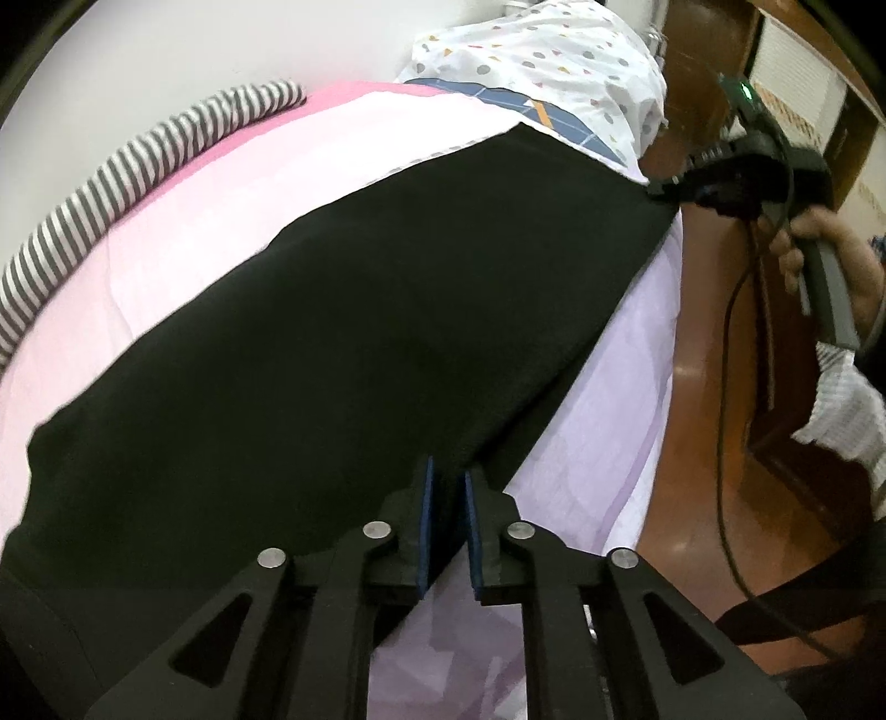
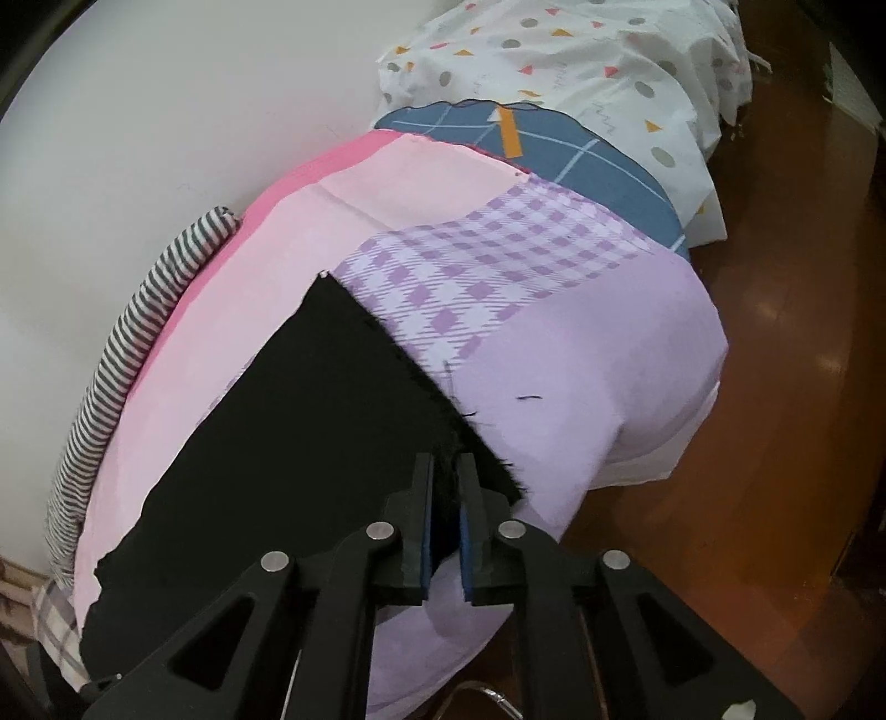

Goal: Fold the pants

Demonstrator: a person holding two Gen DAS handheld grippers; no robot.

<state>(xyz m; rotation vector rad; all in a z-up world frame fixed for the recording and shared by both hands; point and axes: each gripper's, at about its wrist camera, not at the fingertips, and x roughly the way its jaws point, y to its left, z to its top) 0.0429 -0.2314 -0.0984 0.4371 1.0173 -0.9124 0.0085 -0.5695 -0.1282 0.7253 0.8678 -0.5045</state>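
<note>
- Striped cloth (image 1: 111, 183): a rolled grey-and-white strip along the far left edge of the bed, against the white wall (image 1: 166, 50).
- Bed (image 1: 183, 238): covered in patchwork of pink, lilac and lilac-check panels; a blue checked panel (image 2: 587, 160) sits at the far end.
- Pants (image 1: 343, 310): black, spread flat and lengthwise on the bed, running from the near left corner toward the far right edge. One long side follows the right edge of the bed.
- Left gripper (image 1: 447, 482): points down at the near right side of the pants. Its blue pads stand a narrow gap apart; the pants edge lies under and between them, and no pinch on the fabric is visible.
- Right gripper (image 2: 443, 465): at the far right end of the pants, at the bed's right edge. Its jaws are clenched on the frayed hem, with black fabric bunched between the pads.
- Hand (image 1: 797, 243): grips the handle of the right gripper, beyond the bed's right edge.
- Patterned sheet (image 2: 581, 61): white with dots and triangles, heaped past the far end of the bed.
- Floor (image 2: 775, 387): glossy brown wood to the right of the bed.
</note>
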